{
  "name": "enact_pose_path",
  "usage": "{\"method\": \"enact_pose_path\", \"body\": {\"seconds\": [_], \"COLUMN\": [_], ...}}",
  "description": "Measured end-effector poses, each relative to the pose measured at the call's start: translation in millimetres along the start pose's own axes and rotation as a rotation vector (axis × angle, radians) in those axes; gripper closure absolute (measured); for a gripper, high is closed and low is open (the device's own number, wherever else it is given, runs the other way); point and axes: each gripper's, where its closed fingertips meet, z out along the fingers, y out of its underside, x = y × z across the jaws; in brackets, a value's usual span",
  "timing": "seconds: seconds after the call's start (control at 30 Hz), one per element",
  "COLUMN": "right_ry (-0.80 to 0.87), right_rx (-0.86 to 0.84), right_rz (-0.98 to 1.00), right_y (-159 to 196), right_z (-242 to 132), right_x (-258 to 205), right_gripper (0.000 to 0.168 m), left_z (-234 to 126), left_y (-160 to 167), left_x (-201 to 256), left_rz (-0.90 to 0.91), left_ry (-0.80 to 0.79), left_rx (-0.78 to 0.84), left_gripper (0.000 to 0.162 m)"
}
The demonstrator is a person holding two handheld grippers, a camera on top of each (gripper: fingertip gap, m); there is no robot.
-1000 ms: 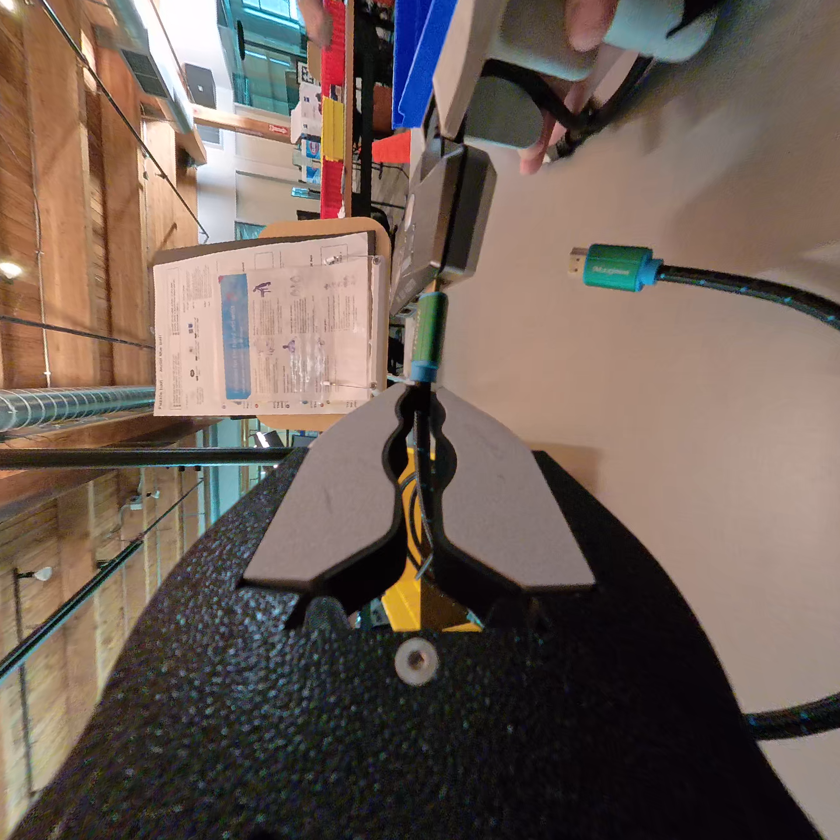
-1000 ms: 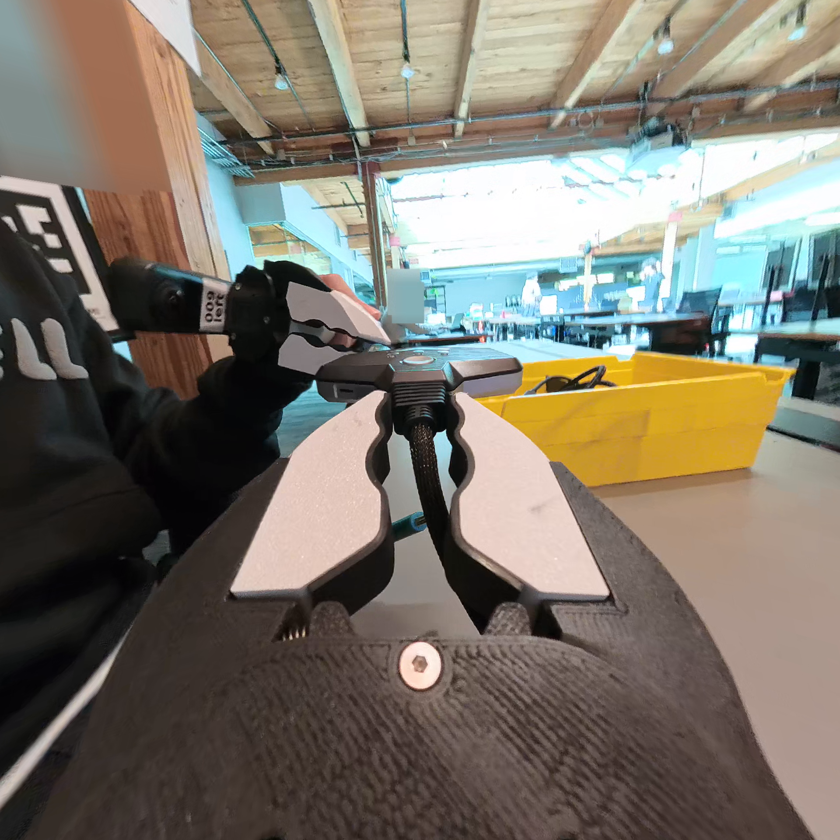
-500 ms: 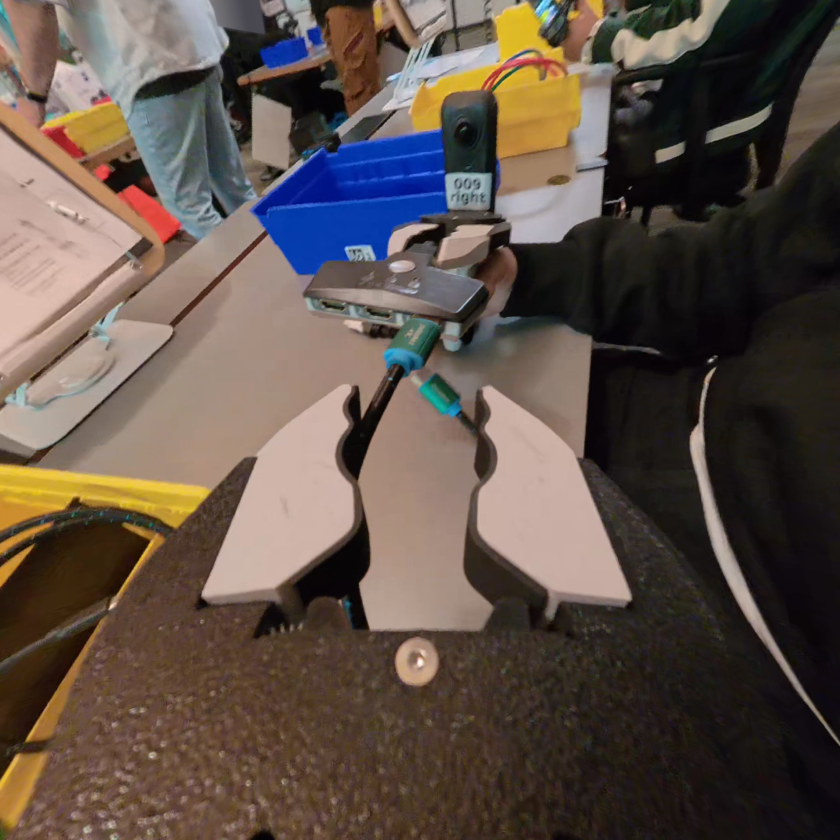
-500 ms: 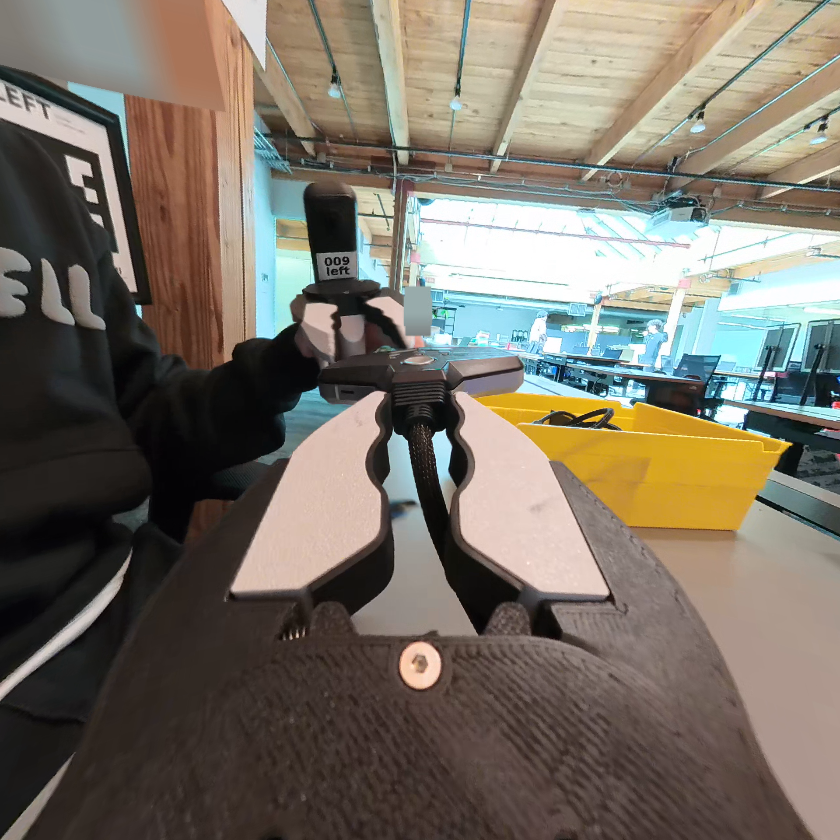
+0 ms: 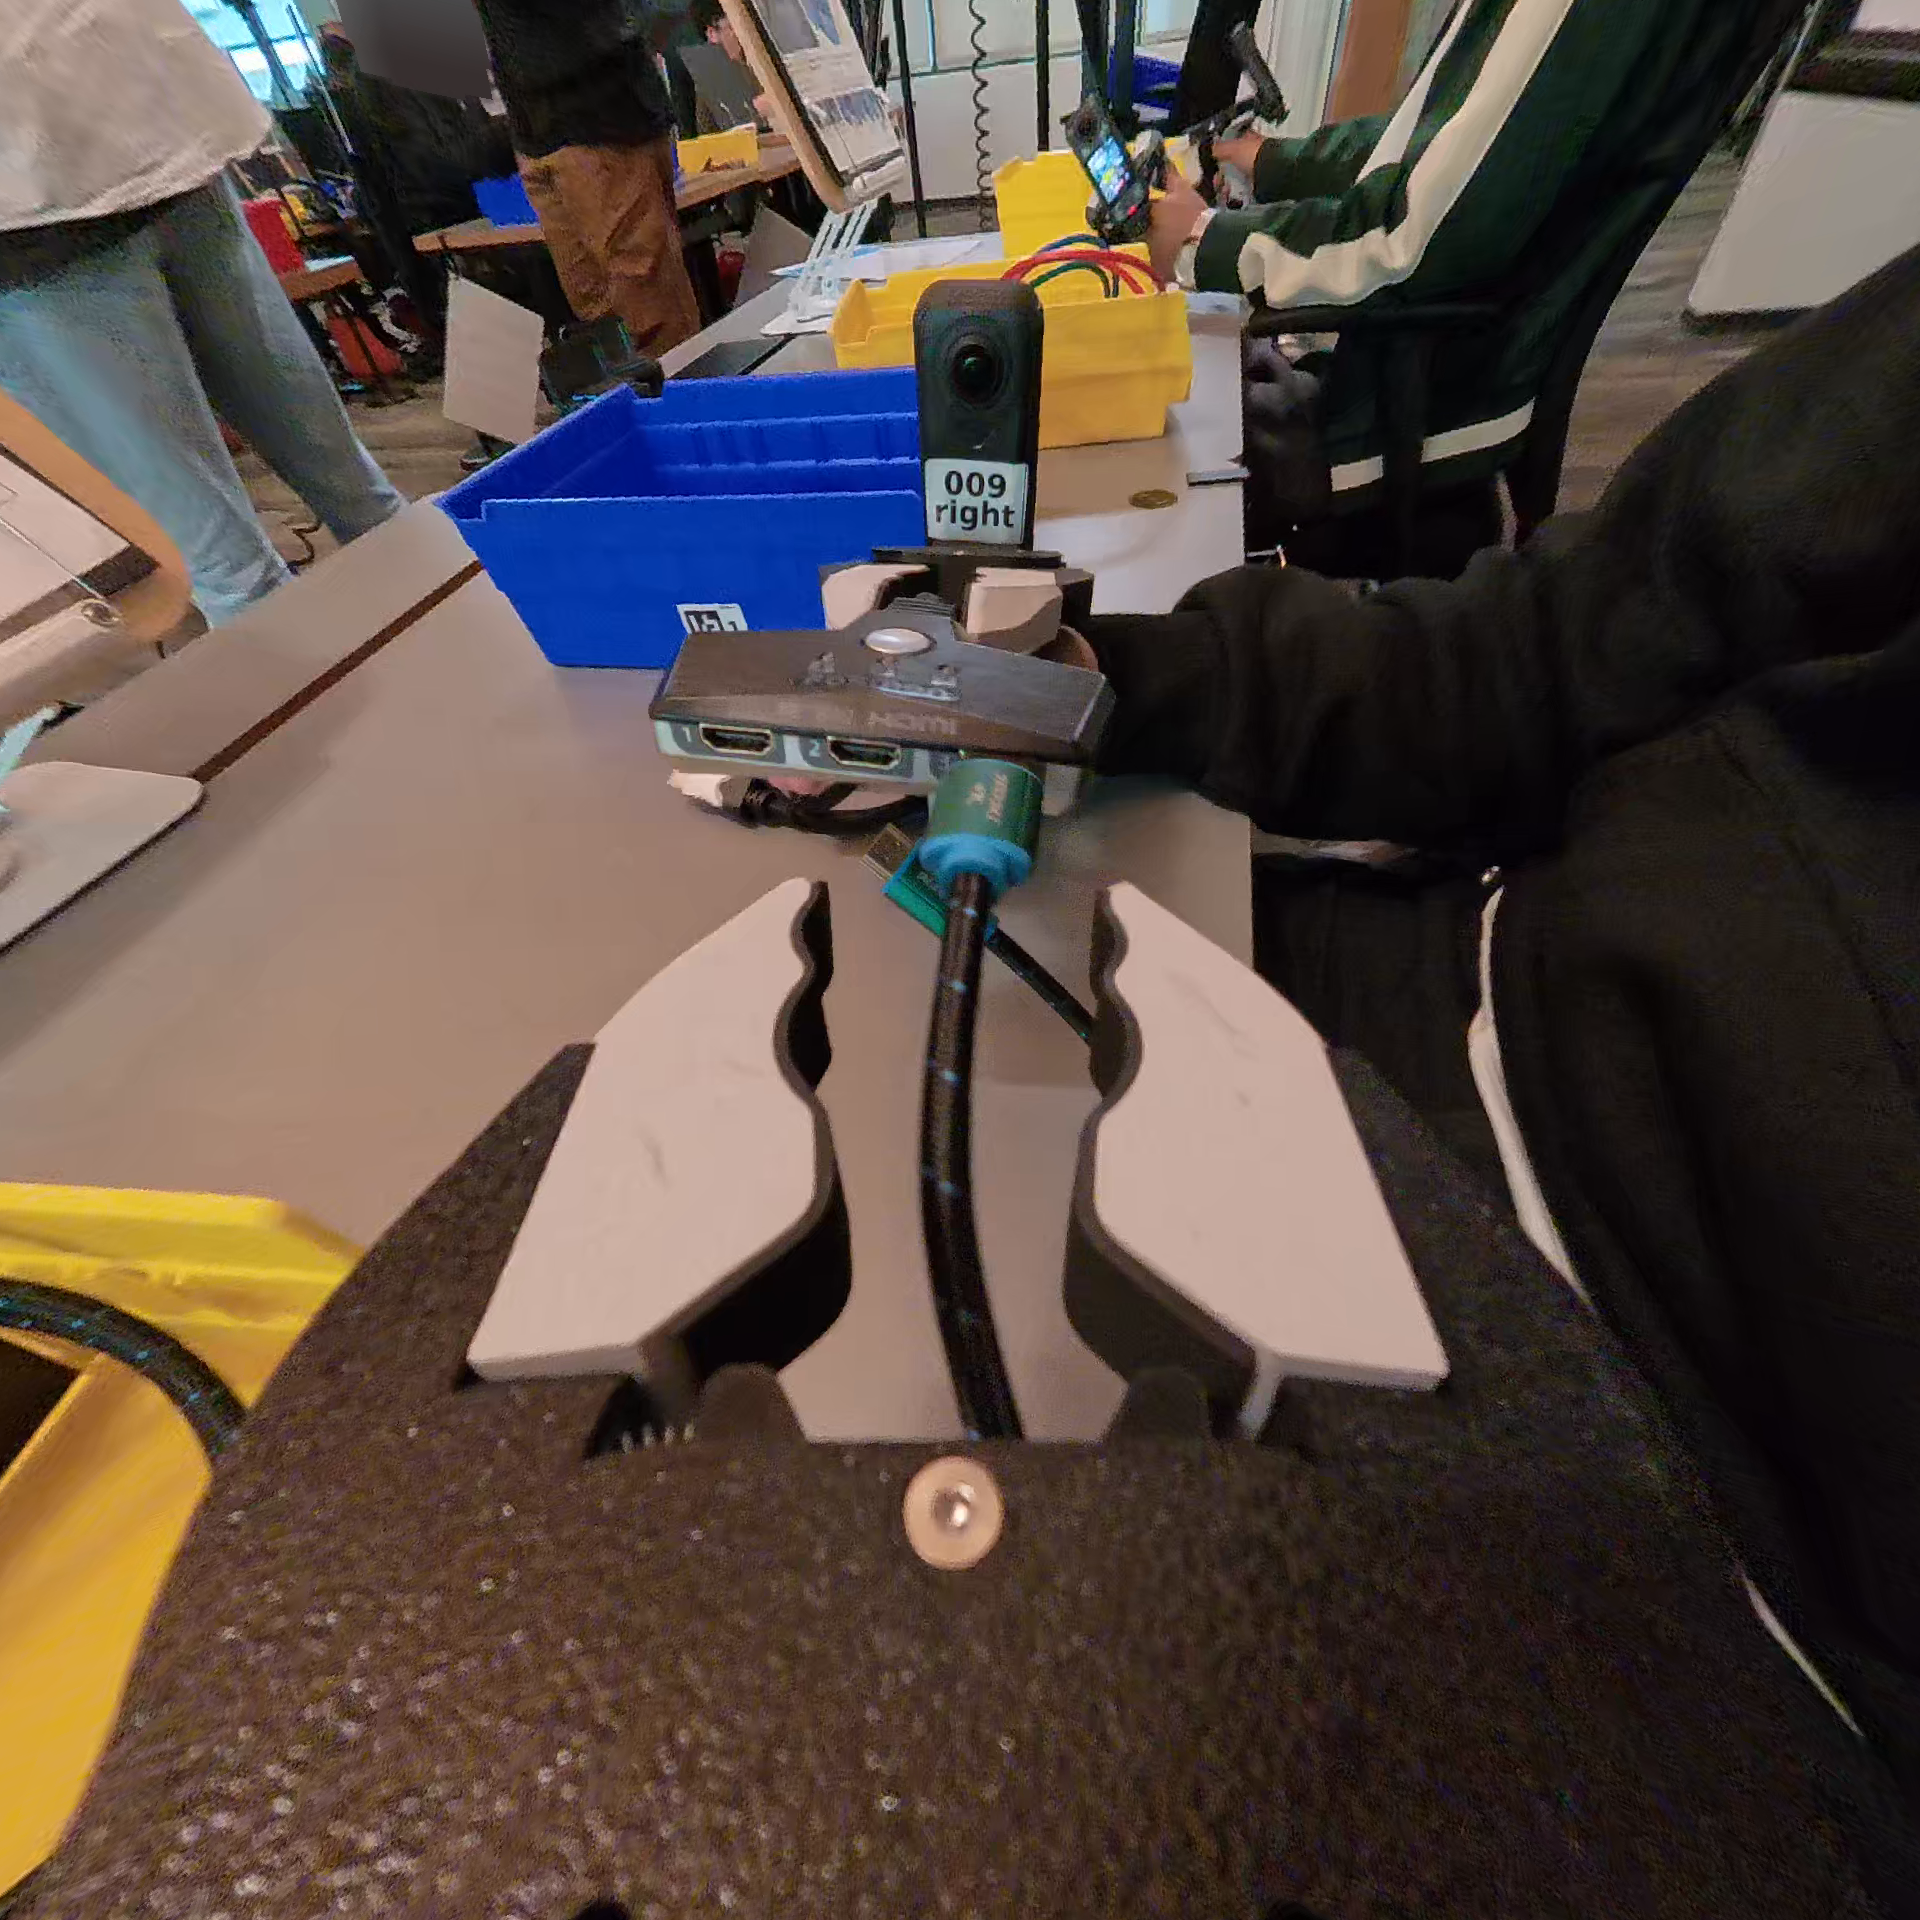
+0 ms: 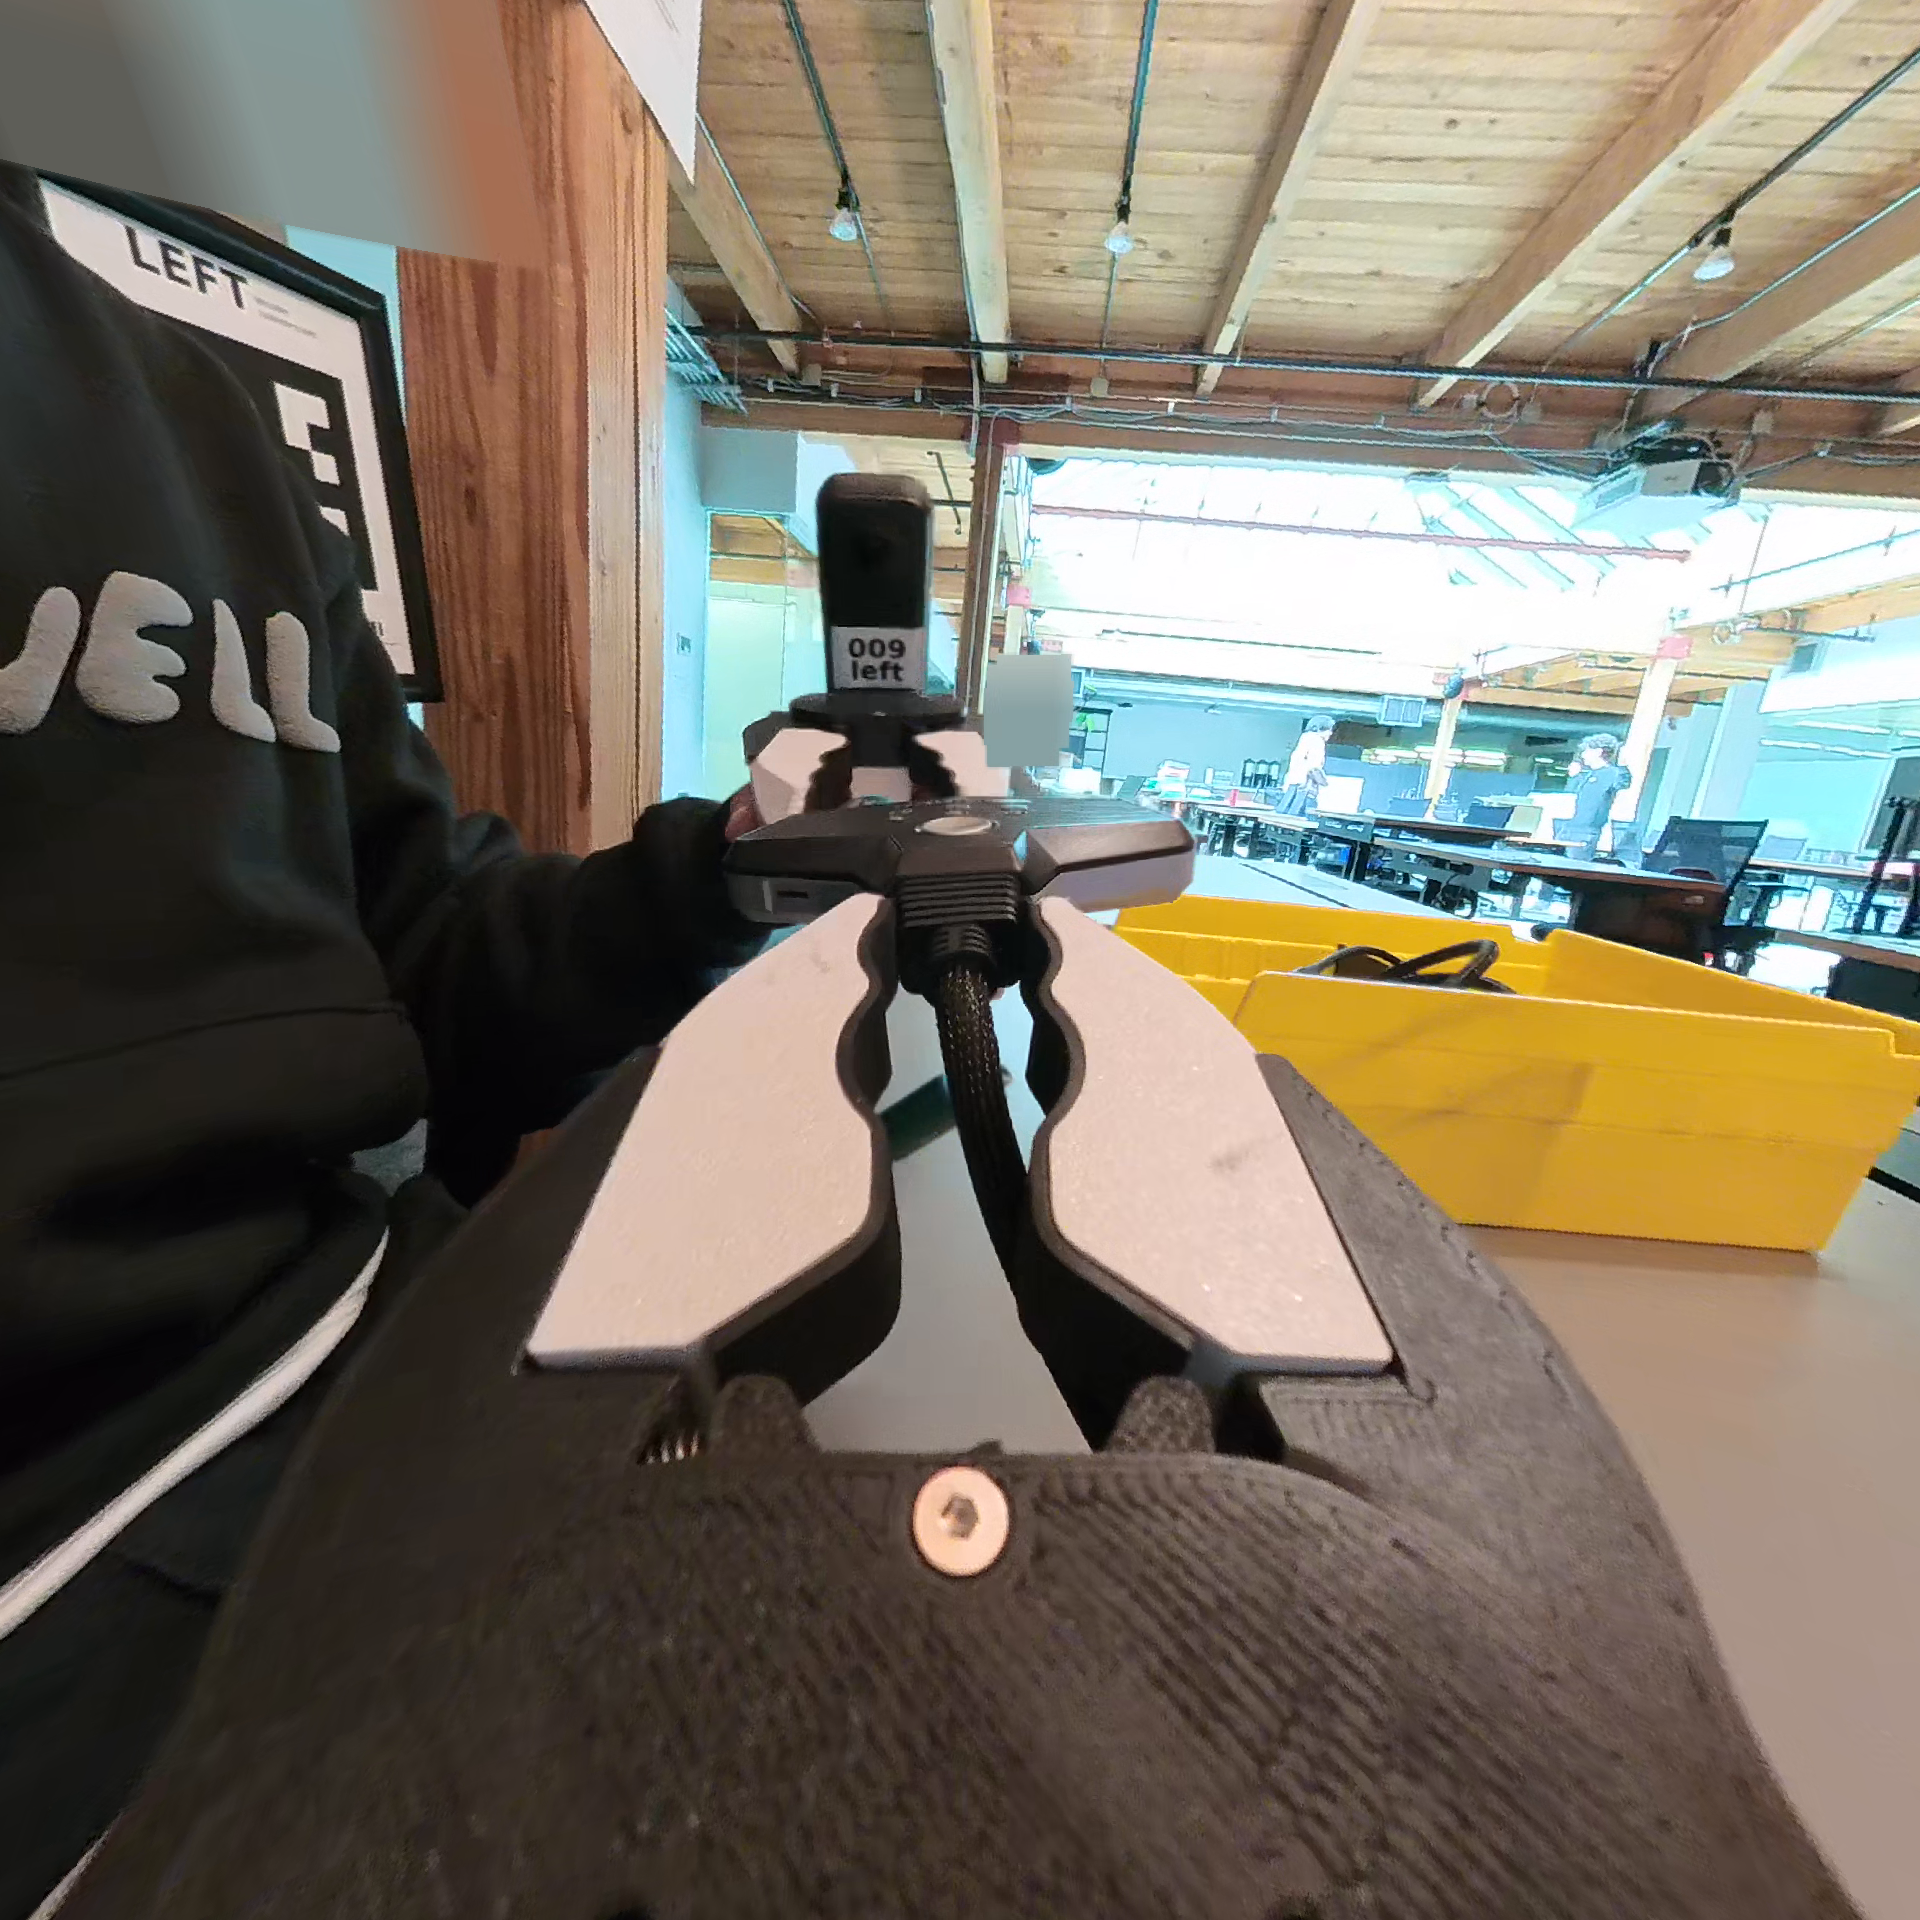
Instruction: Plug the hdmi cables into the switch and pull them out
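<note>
In the left wrist view the black HDMI switch (image 5: 883, 696) is held above the grey table (image 5: 364, 883) by my right gripper (image 5: 956, 603). A green HDMI plug (image 5: 982, 805) sits in the switch's right-hand port, and the two ports to its left are bare. Its black braided cable (image 5: 951, 1091) runs back between my left gripper's (image 5: 961, 904) fingers, which stand wide open and do not touch it. A second green plug (image 5: 914, 883) lies on the table below. In the right wrist view my right gripper (image 6: 961, 920) is shut on the switch's (image 6: 956, 847) ribbed cable collar. My left gripper (image 6: 868, 764) shows beyond it.
A blue bin (image 5: 665, 520) stands behind the switch. A yellow bin (image 5: 104, 1351) with cable in it is at my lower left; it also shows in the right wrist view (image 6: 1507, 1091). A person's black sleeve (image 5: 1455, 727) fills the right side. People stand in the background.
My left gripper was shut on the cable just behind the green plug, turned on its side. It has opened, rolled upright and drawn back slightly; the cable now lies loose between its fingers. The right gripper kept its hold.
</note>
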Motion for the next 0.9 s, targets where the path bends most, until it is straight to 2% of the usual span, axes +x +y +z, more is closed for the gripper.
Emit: {"method": "enact_pose_path", "body": {"seconds": [0.17,0.47,0.63,0.7,0.9], "right_ry": [-0.010,0.000,0.010,0.009,0.036], "right_rx": [-0.006,-0.004,0.000,-0.005,-0.023], "right_rz": [0.000,0.003,0.001,0.003,-0.011], "right_y": [0.8,0.4,0.1,0.6,2.8], "right_z": [1.0,0.8,0.5,0.9,2.6], "right_x": [-1.3,0.5,1.6,1.7,3.5], "right_gripper": [0.146,0.145,0.145,0.145,0.145], "left_z": [12.8,9.8,7.6,5.4,4.2], "left_y": [-2.3,-3.2,-5.3,-4.6,-2.0], "left_x": [7.6,8.8,4.9,5.7,1.4], "left_rz": [-0.116,-0.075,-0.083,-0.082,-0.055], "left_ry": [0.098,0.093,0.061,0.069,0.039], "left_rx": [0.034,0.020,0.027,0.018,-0.028], "left_gripper": [0.122,0.141,0.137,0.142,0.142]}}
